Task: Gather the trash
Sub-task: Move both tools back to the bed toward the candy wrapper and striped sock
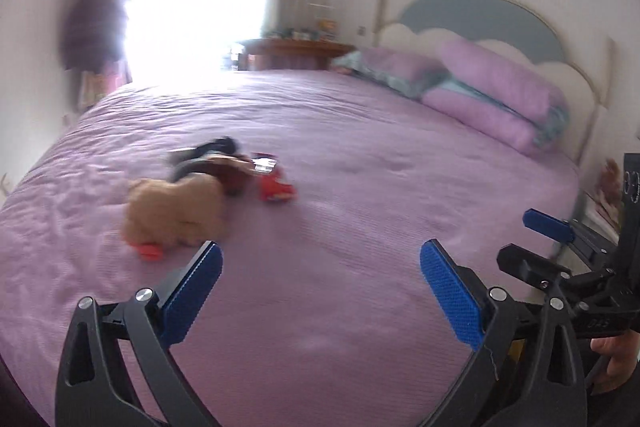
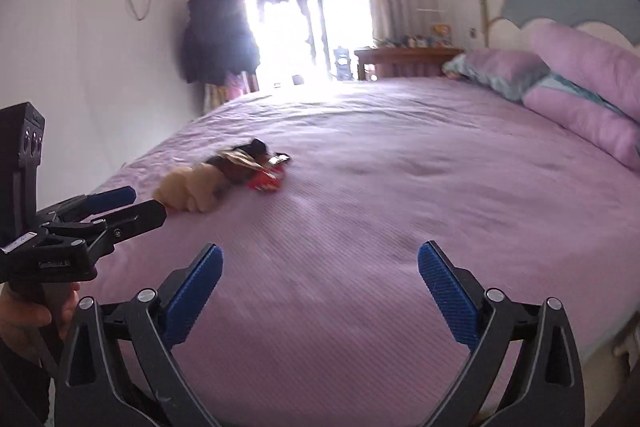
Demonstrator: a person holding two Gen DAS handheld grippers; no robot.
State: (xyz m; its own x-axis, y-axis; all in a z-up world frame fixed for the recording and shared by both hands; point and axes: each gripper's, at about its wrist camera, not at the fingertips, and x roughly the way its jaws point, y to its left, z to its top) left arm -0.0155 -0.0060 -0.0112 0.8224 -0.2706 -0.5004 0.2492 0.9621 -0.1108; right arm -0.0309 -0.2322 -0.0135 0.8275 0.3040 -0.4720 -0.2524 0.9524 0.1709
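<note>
A small heap of trash lies on the purple bed: a crumpled tan bag (image 1: 176, 215), a red wrapper (image 1: 276, 187), a dark brown and black piece (image 1: 216, 163) and a small orange scrap (image 1: 150, 250). The heap also shows in the right wrist view, with the tan bag (image 2: 188, 191) and the red wrapper (image 2: 266, 181). My left gripper (image 1: 320, 263) is open and empty, just short of the heap, which lies ahead to its left. My right gripper (image 2: 320, 263) is open and empty, farther back. The frames are blurred.
The bed (image 1: 360, 155) has purple pillows (image 1: 492, 95) and a blue headboard (image 1: 480, 19) at the right. A wooden table (image 1: 296, 53) stands beyond it by a bright balcony door. Dark coats (image 2: 216, 39) hang on the left wall. The other gripper shows at each view's edge.
</note>
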